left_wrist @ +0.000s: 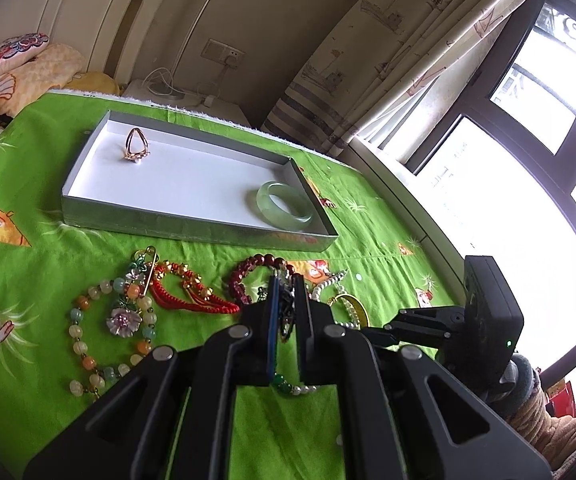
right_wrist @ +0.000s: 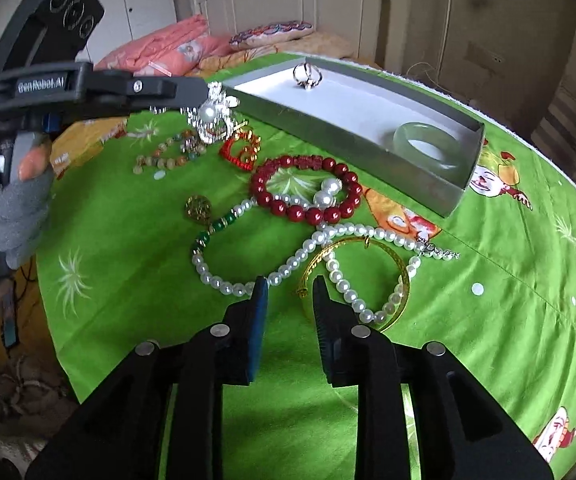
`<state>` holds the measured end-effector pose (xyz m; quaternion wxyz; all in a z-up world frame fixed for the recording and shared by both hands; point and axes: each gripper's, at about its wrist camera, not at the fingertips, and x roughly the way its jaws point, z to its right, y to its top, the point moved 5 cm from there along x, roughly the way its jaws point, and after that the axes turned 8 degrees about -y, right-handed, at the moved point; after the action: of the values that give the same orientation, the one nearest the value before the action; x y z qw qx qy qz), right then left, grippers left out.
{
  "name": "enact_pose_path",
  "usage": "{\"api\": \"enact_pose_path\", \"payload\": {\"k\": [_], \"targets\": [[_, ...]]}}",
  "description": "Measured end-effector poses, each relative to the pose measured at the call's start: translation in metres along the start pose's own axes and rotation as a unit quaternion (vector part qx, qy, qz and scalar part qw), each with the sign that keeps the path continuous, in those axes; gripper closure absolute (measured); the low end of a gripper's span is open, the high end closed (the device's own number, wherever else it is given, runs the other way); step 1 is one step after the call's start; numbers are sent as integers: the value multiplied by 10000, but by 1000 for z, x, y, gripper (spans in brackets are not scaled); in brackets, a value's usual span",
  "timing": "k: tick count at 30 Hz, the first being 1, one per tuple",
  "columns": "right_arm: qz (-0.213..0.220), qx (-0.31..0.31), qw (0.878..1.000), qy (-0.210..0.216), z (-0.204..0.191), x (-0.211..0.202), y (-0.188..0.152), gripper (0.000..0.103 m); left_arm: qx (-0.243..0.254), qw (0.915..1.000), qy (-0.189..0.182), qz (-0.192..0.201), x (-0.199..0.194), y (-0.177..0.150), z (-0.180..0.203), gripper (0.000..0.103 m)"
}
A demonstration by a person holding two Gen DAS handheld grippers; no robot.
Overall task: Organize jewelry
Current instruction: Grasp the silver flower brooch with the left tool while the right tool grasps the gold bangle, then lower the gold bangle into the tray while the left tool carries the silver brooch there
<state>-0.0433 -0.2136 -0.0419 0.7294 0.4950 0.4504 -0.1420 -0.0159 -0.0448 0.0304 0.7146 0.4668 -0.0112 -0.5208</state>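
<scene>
From my left wrist view, the left gripper (left_wrist: 286,280) has its fingers drawn narrow around a dangling silvery piece, which hangs in the gap and hides most of its own shape here; I read it as held. The tray (left_wrist: 192,230) lies ahead and to the left of those fingers, its long axis running left to right across the view, with the gold ring (left_wrist: 135,146) at its far left end and the jade bangle (left_wrist: 284,205) in its right corner. The bare white floor between them is where I judge this piece should go, so the move is forward and over the near wall. In my right wrist view, the pearl brooch (right_wrist: 210,118) hangs from the left gripper's tips, just beside the tray's near left corner, off the green cloth (right_wrist: 128,280). My right gripper (right_wrist: 291,286) stands with fingers wide and empty, just short of the gold bangle (right_wrist: 403,276) and the pearl necklace (right_wrist: 303,250), the bangle's rim nearest the right finger.
</scene>
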Motion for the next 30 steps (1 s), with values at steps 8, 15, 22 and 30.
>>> {"api": "enact_pose_path", "payload": {"k": [8, 15, 22, 30], "targets": [[420, 521, 9973, 305, 22, -10, 1, 95, -117, 9998, -170, -12, 3, 11, -2, 96], [1103, 1737, 9709, 1223, 68, -40, 29, 95, -305, 9988, -373, -21, 17, 50, -10, 96], [1262, 1662, 9739, 889, 86, -35, 89, 95, -846, 9942, -632, 194, 38, 98, -33, 96], [721, 1072, 9911, 322, 73, 34, 156, 95, -1215, 9926, -38, 65, 69, 106, -80, 96]]}}
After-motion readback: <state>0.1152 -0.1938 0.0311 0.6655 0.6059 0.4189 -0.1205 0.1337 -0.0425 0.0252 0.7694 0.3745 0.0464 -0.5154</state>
